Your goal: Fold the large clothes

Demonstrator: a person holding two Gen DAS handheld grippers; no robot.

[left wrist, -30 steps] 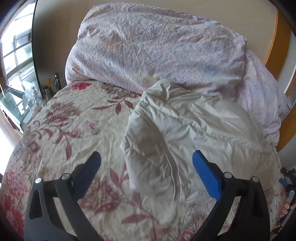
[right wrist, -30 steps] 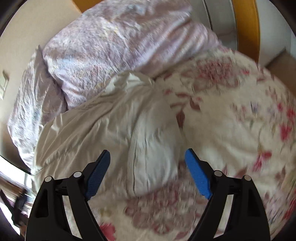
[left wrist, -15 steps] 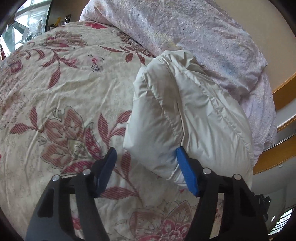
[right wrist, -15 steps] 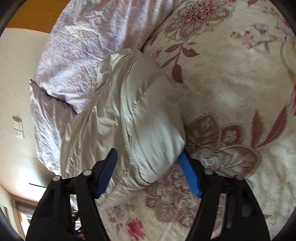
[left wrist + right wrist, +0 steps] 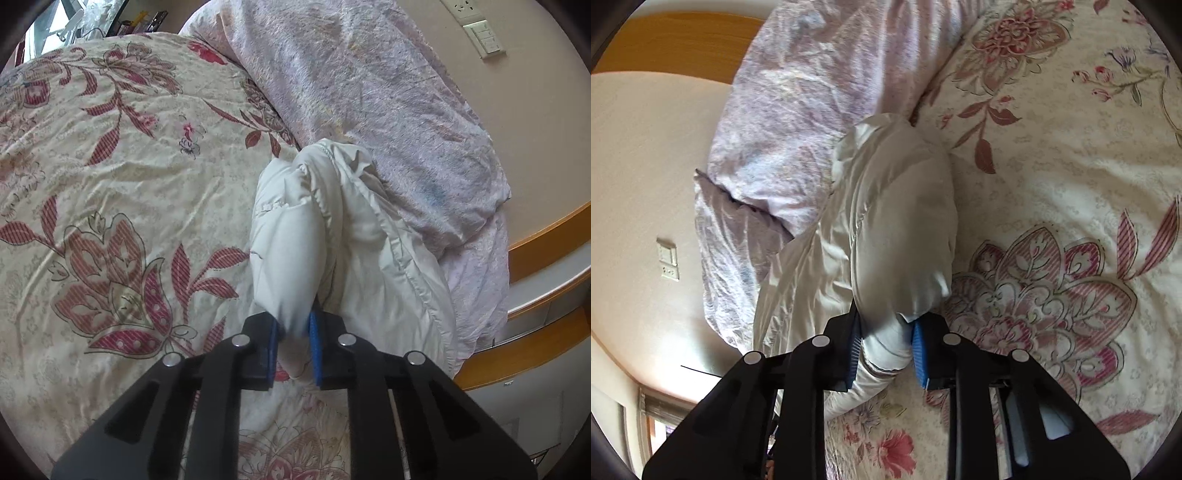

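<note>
- The flowered bedspread fills the left and bottom of the left wrist view and the right side of the right wrist view; a mauve duvet is heaped along the upper right of the left view, against the wall.
- The white padded jacket, the task's thing, lies on the bedspread at the centre of both views, its far end touching the duvet. It is bunched and only roughly doubled over.
- A second ago both tongs stood wide apart above the jacket. Now the left gripper is clenched on a puffy edge of it at lower centre, the fabric squeezed between the blue pads.
- The right gripper has likewise closed in, grasping a thick roll of the jacket between its pads at lower centre of its view.
- Judgement: with both near edges held, the grasp step looks done; the lift or fold-over towards the duvet should come next, and the slippery, bulky filling may squeeze out of the pads.
- Containers: none show in either view, so there are no contents to tell.
</note>
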